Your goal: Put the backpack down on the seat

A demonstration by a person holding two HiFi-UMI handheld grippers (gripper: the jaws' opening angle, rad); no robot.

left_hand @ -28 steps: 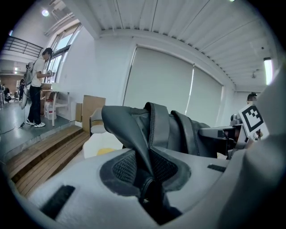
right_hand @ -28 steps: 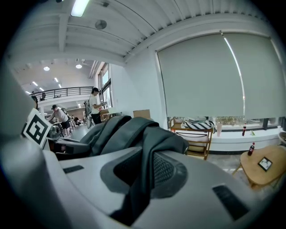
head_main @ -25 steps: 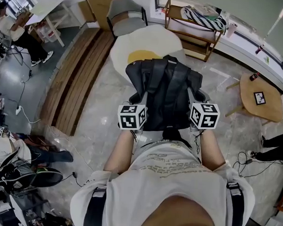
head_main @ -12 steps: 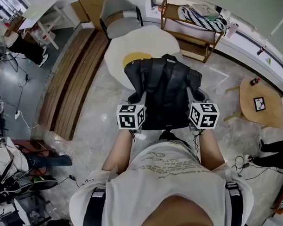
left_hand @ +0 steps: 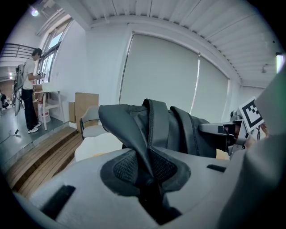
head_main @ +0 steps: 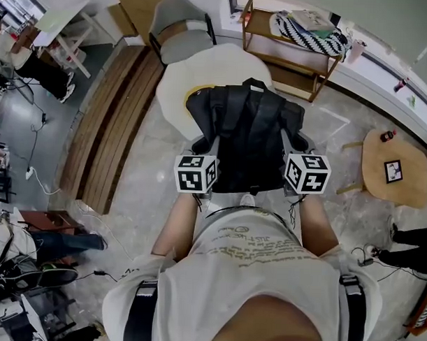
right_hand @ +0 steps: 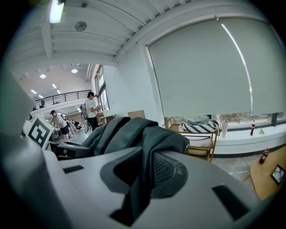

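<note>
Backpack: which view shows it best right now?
Head view: the whole backpack shows, straps facing the camera. Each gripper view shows only a fold of it pinched: by the left gripper in one, the right gripper in the other.

Black backpack (head_main: 251,136), straps facing up, held aloft and roughly level over near edge of white, yellow-centred seat (head_main: 224,62).

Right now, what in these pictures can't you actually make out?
- Head view: the backpack covers part of the white cushion beyond it.
- Head view: the card on the round table is too small to read.
- Left gripper view: the left gripper hides the backpack's lower part behind its own body.
</note>
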